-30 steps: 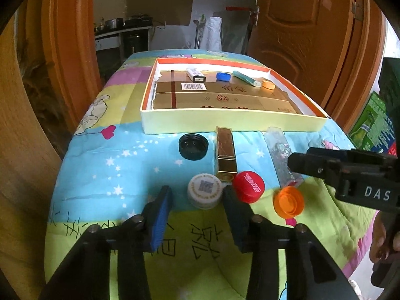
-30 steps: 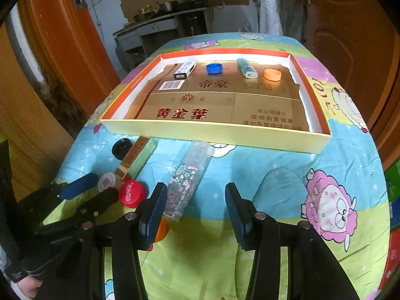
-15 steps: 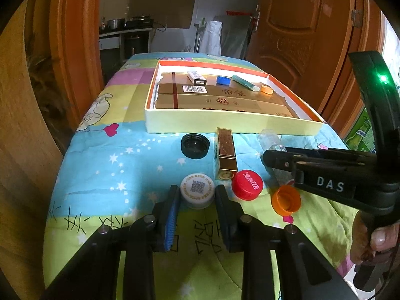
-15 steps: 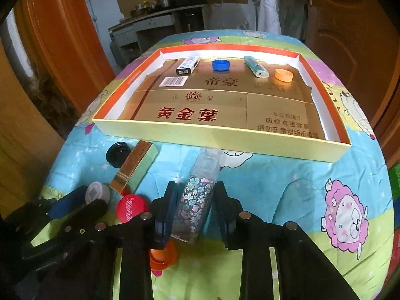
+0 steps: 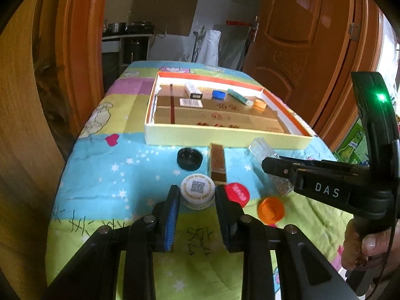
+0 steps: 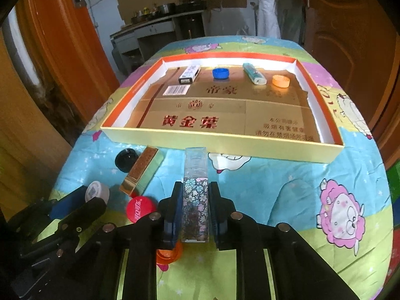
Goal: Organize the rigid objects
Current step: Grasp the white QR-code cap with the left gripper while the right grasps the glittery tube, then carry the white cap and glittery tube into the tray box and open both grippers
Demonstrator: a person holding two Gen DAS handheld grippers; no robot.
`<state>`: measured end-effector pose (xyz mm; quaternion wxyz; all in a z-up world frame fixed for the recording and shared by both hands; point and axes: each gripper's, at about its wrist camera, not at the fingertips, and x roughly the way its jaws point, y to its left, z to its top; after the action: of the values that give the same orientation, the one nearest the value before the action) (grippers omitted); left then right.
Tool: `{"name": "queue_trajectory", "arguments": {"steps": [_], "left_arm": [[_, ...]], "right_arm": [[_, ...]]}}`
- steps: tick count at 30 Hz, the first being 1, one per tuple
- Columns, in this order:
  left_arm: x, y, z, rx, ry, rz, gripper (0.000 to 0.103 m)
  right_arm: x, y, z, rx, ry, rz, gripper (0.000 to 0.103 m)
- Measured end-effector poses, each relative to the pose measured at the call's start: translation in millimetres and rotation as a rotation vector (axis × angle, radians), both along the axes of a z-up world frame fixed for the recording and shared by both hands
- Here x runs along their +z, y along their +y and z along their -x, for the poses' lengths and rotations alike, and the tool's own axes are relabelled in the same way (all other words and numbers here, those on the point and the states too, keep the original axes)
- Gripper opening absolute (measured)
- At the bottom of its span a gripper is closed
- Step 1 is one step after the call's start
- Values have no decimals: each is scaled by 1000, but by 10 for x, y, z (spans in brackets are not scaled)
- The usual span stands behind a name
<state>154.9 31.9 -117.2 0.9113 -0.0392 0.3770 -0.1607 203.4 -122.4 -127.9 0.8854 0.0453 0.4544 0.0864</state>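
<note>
Right wrist view: your right gripper (image 6: 194,211) has closed on the floral case (image 6: 195,200); left gripper (image 5: 197,200) now clamps the white cap (image 5: 197,190); lift both toward the tray (image 6: 225,145).

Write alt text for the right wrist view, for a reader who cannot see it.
The right claw is shut on a clear floral-patterned box lying on a cartoon-print cloth. Beyond it a shallow tray holds a blue cap and an orange cap; at left, the left claw flanks a white cap.
</note>
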Motion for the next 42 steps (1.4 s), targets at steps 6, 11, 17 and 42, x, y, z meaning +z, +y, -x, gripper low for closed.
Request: {"name": "queue_trajectory", "arguments": {"steps": [6, 11, 17, 42], "left_arm": [[235, -107, -54, -20, -45, 16, 29], [458, -245, -156, -38, -89, 17, 29], [655, -356, -378, -32, -114, 24, 29], [546, -1062, -1341, -40, -45, 49, 29]], "right_arm": [[194, -100, 32, -18, -44, -12, 20], [369, -214, 16, -32, -84, -23, 20], [554, -407, -78, -61, -127, -32, 20], [458, -1060, -771, -141, -133, -54, 20]]}}
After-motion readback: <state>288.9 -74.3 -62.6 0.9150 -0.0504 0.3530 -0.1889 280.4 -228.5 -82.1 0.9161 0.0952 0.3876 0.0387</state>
